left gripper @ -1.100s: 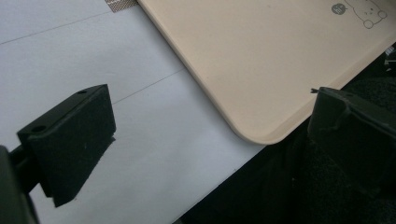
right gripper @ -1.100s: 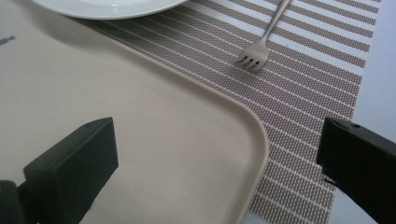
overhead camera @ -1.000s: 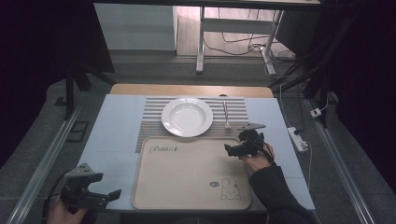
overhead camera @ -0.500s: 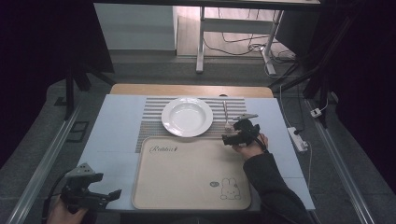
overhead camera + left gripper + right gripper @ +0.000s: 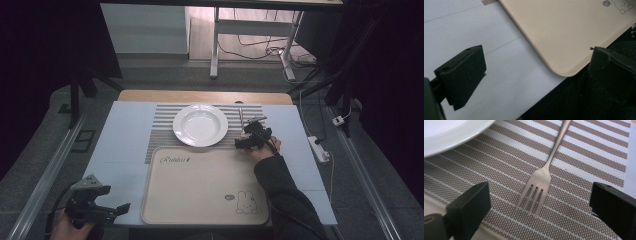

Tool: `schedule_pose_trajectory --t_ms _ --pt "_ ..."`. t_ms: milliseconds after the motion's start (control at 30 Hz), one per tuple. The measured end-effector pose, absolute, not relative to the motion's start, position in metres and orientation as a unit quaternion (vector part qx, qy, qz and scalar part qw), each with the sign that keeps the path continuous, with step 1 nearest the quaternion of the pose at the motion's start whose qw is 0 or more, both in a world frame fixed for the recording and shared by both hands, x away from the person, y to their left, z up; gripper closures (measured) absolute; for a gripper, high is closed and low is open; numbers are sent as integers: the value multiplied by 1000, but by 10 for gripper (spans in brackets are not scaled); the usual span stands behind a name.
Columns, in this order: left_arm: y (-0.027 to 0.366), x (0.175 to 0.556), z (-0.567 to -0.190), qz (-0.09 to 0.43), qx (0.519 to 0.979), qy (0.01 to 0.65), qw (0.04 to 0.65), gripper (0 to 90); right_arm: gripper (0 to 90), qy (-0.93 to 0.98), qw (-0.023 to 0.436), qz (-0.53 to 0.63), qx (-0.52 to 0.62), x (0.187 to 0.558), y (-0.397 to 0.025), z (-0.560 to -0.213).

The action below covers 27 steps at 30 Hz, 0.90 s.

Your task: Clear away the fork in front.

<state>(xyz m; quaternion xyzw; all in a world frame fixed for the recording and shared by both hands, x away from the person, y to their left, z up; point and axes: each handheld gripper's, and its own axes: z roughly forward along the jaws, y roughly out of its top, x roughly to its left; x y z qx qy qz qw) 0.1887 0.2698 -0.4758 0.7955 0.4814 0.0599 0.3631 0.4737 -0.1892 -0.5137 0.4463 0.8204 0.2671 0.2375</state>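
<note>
We've got the right gripper (image 5: 537, 202) hovering w/ jaws spread wide, nothing between them yet. The fork (image 5: 541, 177) lies flat on the striped placemat (image 5: 499, 182) straight ahead of that gripper, tines toward us, handle running away from the jaws. The white plate (image 5: 451, 132) sits just off the left jaw's far side, close to the fork but apart from it.

What we reckon could go wrong:
- Fork is thin & flat on woven mat; if we close too high the pads skate over it, or pinch mat weave instead.
- Closing on the tines rather than the neck: grip likely twists, fork pivots or drops.
- Left jaw drifting toward the plate rim could nudge or clink it.
- Pressing down hard may drag the placemat, taking the plate along.

The left gripper (image 5: 534, 75) is also spread apart, holding nothing, parked over the pale table cover (image 5: 486, 37), w/ the beige tray's (image 5: 564, 37) near corner ahead between its jaws. It's well away from the fork, so little risk there.
</note>
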Motion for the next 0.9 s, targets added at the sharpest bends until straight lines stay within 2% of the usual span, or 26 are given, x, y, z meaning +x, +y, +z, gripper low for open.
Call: schedule_pose_trajectory --t_ms 100,133,167,200,300,333,367,400,433,467,567,600,633,667,900 --pt "270 189 -476 60 796 481 362 20 84 823 243 262 442 475 -189 -516" --pt "269 189 -476 60 796 481 363 20 138 825 249 258 437 476 -188 -517" --pt "269 189 -476 60 796 481 363 21 138 825 249 258 437 476 -188 -517" --pt "269 189 -476 60 796 481 362 21 218 828 251 258 429 476 -188 -517" --pt "269 189 -476 61 797 481 361 22 265 831 259 252 422 475 -186 -516" --pt "269 189 -476 61 797 481 361 22 331 833 266 252 414 474 -184 -515" --pt "269 189 -476 61 797 481 361 22 331 833 266 252 414 474 -184 -515" --pt "269 189 -476 61 797 481 361 22 396 836 269 252 407 473 -184 -514" --pt "269 189 -476 61 797 481 361 22 396 836 269 252 407 473 -184 -514" --pt "269 189 -476 60 797 481 361 23 450 838 267 251 403 473 -183 -513" --pt "269 189 -476 61 797 480 360 24 495 843 258 247 402 473 -183 -513" --pt "269 189 -476 60 797 480 360 24 541 844 253 248 403 474 -184 -514" --pt "269 189 -476 61 797 480 360 24 541 844 253 248 403 474 -184 -514" --pt "269 189 -476 60 797 481 360 24 598 846 247 247 404 474 -184 -514" --pt "269 189 -476 60 798 481 360 26 685 847 250 235 405 473 -181 -512"
